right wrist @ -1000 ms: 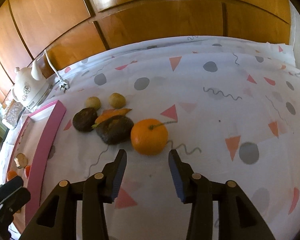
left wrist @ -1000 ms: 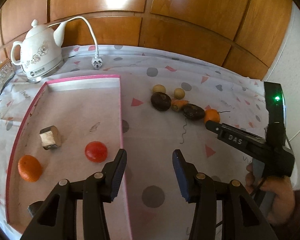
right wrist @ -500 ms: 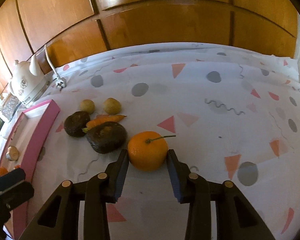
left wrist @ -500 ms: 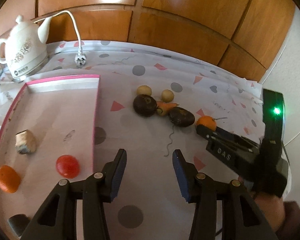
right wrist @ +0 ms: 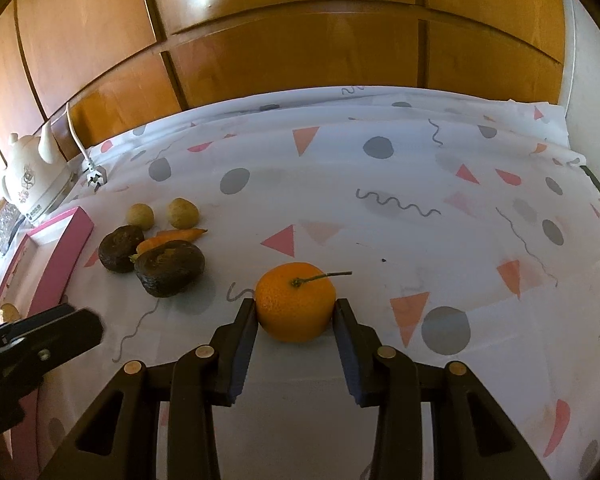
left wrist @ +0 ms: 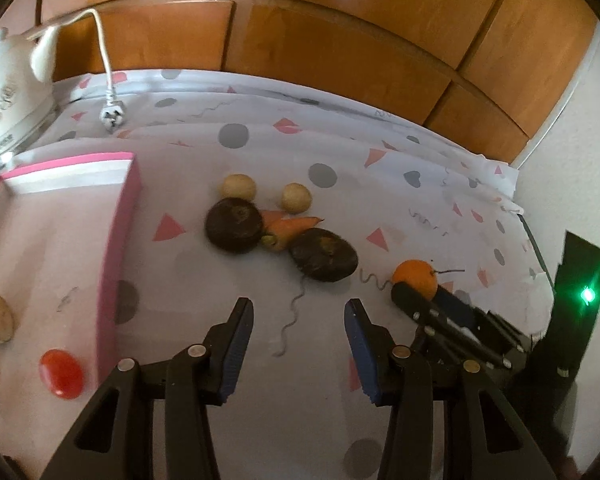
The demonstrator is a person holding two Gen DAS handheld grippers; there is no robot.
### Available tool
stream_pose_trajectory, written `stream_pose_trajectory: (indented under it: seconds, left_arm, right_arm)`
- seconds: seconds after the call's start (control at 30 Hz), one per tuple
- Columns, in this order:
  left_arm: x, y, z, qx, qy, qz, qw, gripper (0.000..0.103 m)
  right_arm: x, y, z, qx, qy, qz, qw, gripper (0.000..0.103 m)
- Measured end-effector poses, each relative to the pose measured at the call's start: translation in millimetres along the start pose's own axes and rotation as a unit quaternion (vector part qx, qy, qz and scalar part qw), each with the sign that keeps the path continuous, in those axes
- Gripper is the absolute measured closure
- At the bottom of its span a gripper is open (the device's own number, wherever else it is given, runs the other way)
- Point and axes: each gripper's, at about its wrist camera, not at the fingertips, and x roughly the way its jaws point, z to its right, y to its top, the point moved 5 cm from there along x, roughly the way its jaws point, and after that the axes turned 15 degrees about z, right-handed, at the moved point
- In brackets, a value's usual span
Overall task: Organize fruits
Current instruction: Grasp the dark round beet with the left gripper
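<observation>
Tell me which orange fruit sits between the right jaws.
The stemmed orange out on the tablecloth, between the right gripper jaws; the other lies in the pink tray.

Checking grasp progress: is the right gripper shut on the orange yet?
Cannot tell: right gripper brackets the orange, fingers at its sides, contact unclear.

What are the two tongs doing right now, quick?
Left tongs: open, holding nothing, above the tablecloth.
Right tongs: closed around the orange, pads touching both its sides.
</observation>
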Motion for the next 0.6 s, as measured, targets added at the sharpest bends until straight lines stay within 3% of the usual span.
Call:
stream_pose_trajectory:
  seconds: [0.4,0.6]
  left_arm:
    - [32.7,9.9,22.9,-0.014,-0.004,-0.015,0.9998,0.055]
    - [49.3,12.6,26.8,-0.018,0.019,-0.022,0.9994,0.055]
  right_arm:
    - [-2.4,-0.1,3.7,0.006,0.0,0.001,1.0,0.064]
    - [-2.2,-0.8,6.6,0.013,0.005,0.002,1.0,0.064]
